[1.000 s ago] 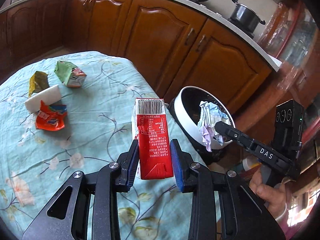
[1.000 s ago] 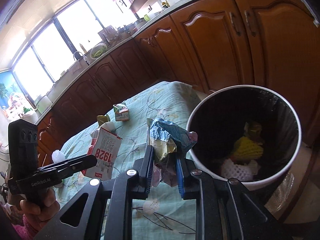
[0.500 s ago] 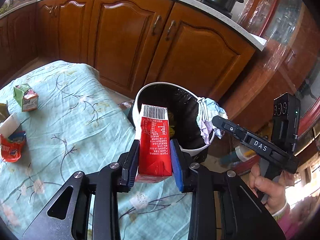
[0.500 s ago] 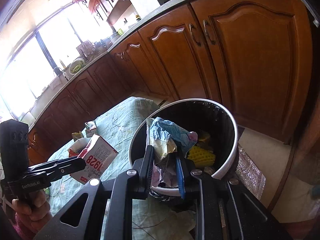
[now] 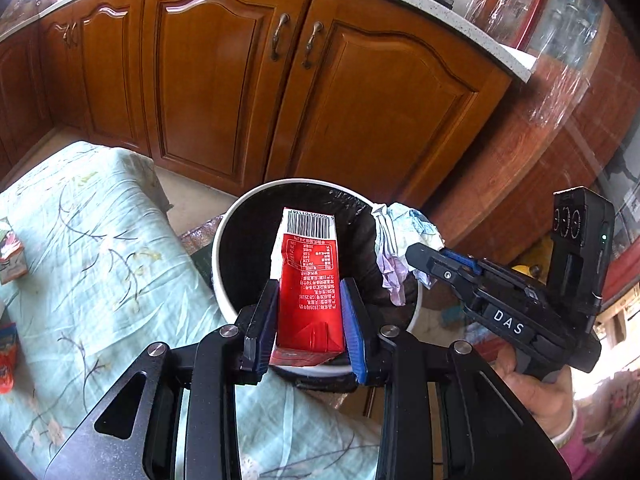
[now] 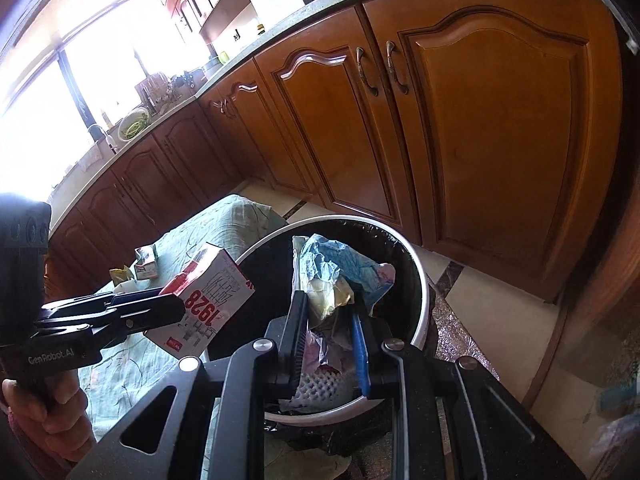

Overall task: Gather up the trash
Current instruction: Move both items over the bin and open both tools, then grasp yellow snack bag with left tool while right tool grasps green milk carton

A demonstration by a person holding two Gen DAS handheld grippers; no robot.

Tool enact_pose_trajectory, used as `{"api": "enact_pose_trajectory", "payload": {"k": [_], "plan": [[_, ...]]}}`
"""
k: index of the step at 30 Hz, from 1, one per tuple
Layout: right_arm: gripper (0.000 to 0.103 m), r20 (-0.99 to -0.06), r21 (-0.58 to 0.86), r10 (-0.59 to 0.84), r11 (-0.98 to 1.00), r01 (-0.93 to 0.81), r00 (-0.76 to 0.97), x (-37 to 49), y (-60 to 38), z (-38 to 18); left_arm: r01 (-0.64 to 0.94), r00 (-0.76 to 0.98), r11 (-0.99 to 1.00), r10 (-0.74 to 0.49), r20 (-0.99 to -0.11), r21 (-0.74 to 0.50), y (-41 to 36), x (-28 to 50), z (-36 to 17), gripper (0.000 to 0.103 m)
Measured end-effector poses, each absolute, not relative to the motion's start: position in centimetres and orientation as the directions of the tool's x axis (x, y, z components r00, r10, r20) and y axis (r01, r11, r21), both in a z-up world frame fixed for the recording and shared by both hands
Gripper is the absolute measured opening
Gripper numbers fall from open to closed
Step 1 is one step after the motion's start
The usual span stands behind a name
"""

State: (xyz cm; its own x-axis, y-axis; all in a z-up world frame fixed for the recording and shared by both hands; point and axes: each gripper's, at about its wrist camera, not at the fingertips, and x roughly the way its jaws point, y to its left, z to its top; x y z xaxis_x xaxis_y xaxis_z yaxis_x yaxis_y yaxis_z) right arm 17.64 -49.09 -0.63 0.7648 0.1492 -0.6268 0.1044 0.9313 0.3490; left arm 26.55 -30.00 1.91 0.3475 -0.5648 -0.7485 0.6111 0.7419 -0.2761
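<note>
Beside brown kitchen cupboards [image 5: 224, 80], both grippers hang over the round white bin [image 5: 224, 240]: left gripper [image 5: 308, 328] squeezing a red carton [image 5: 310, 280], right gripper [image 6: 330, 344] pinching crumpled wrappers [image 6: 340, 276]; open both wide together.

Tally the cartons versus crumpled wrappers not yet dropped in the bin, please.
Cartons: 2 (red carton, green carton)
Wrappers: 3 (crumpled wad, yellow wrapper, orange wrapper)
Total: 5
</note>
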Motion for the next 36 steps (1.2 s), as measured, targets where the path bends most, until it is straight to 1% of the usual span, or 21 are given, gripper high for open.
{"api": "enact_pose_trajectory", "payload": {"k": [11, 13, 15, 16, 19, 22, 24, 26, 32, 36], "plan": [[0.022, -0.667, 0.328, 0.138, 0.937, 0.122, 0.732, 19.1, -49.9, -1.6, 0.605, 0.312, 0.75, -0.534, -0.786, -0.269, -32.5, 28.7, 0.0, 0.029], [0.026, -0.672, 0.325, 0.134, 0.937, 0.127, 0.728, 19.5, -50.1, -1.7, 0.601, 0.296, 0.747, -0.539, -0.789, -0.284, -32.7, 29.0, -0.4, 0.029], [0.037, -0.673, 0.335, 0.141, 0.933, 0.129, 0.727, 19.6, -50.2, -1.8, 0.591, 0.285, 0.749, -0.541, -0.791, -0.299, -32.7, 29.2, -0.5, 0.035], [0.044, -0.67, 0.341, 0.145, 0.931, 0.128, 0.728, 19.6, -50.2, -1.8, 0.587, 0.284, 0.749, -0.547, -0.788, -0.308, -32.6, 29.2, -0.5, 0.041], [0.046, -0.661, 0.351, 0.145, 0.927, 0.132, 0.737, 19.3, -50.3, -1.8, 0.576, 0.305, 0.755, -0.554, -0.775, -0.313, -31.7, 28.8, -0.4, 0.053], [0.048, -0.648, 0.37, 0.155, 0.92, 0.131, 0.746, 18.9, -50.2, -1.8, 0.559, 0.324, 0.76, -0.568, -0.757, -0.331, -29.9, 28.1, -0.2, 0.053], [0.051, -0.637, 0.383, 0.166, 0.916, 0.123, 0.753, 18.5, -49.9, -1.7, 0.544, 0.348, 0.768, -0.574, -0.742, -0.339, -28.5, 27.4, 0.1, 0.053], [0.059, -0.624, 0.394, 0.177, 0.913, 0.111, 0.761, 18.1, -49.4, -1.5, 0.524, 0.37, 0.774, -0.582, -0.724, -0.354, -26.6, 26.5, 0.3, 0.053], [0.071, -0.592, 0.428, 0.238, 0.902, 0.05, 0.77, 17.1, -46.4, -1.1, 0.436, 0.432, 0.813, -0.566, -0.702, -0.387, -20.5, 24.3, -0.1, 0.053], [0.073, -0.584, 0.451, 0.288, 0.893, 0.008, 0.759, 16.9, -43.9, -1.1, 0.359, 0.472, 0.841, -0.538, -0.699, -0.405, -16.1, 23.3, -0.6, 0.053]]}}
